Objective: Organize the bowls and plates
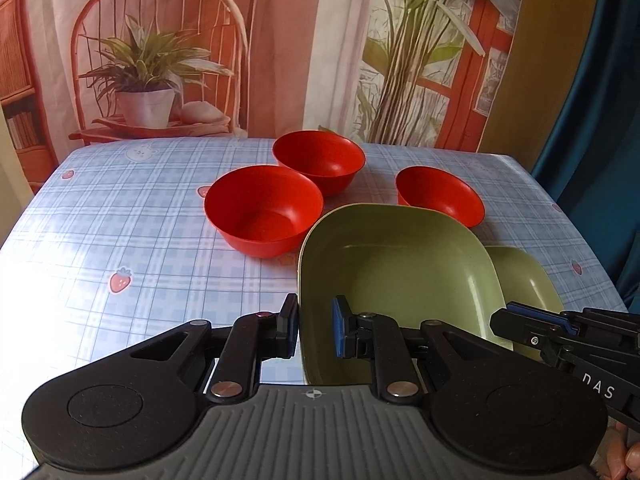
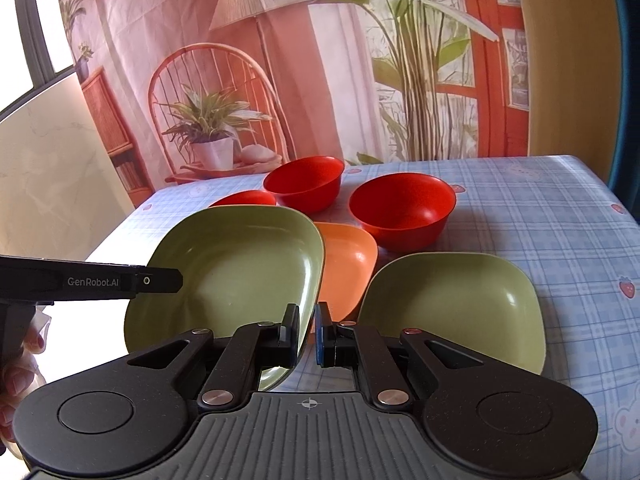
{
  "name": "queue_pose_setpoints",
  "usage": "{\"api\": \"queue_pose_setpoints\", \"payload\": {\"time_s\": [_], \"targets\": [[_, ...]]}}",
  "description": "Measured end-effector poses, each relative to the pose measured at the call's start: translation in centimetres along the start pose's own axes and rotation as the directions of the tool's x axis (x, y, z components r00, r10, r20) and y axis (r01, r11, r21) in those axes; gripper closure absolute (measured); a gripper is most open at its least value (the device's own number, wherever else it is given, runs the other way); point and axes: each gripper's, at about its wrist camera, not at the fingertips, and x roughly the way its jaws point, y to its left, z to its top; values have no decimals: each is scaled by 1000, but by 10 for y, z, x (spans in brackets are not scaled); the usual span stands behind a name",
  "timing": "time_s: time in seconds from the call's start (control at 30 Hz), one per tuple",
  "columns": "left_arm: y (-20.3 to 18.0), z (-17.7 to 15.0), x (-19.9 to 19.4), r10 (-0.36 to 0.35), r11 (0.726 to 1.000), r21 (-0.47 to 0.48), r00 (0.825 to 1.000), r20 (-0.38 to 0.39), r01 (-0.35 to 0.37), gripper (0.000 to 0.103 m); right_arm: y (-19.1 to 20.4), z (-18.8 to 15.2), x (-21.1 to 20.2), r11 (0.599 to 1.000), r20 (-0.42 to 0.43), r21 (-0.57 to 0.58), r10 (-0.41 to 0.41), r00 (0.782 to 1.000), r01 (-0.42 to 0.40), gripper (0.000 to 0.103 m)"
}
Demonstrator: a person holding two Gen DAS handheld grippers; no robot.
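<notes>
A green plate is held tilted above the table. My left gripper straddles its left rim with a gap at the blue pad. My right gripper is shut on the same plate's right rim. A second green plate lies on the table at the right, also in the left wrist view. An orange plate lies between them, partly hidden. Three red bowls stand behind.
The table has a blue plaid cloth. A printed backdrop hangs behind its far edge. A blue curtain hangs at the right. The other gripper's body crosses the left of the right wrist view.
</notes>
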Motion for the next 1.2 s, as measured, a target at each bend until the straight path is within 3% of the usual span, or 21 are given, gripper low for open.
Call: {"api": "queue_pose_setpoints", "payload": {"time_s": [0.47,1.2], "targets": [[-5,28,48,-32,997,67,999,-36,35,84,-29,18,26,999,11,35,-35,999,34,95],[8,43,87,-72,995,55,990,-119,79,84,-53,29,56,997,-33,68,-40,999,42,95]]}}
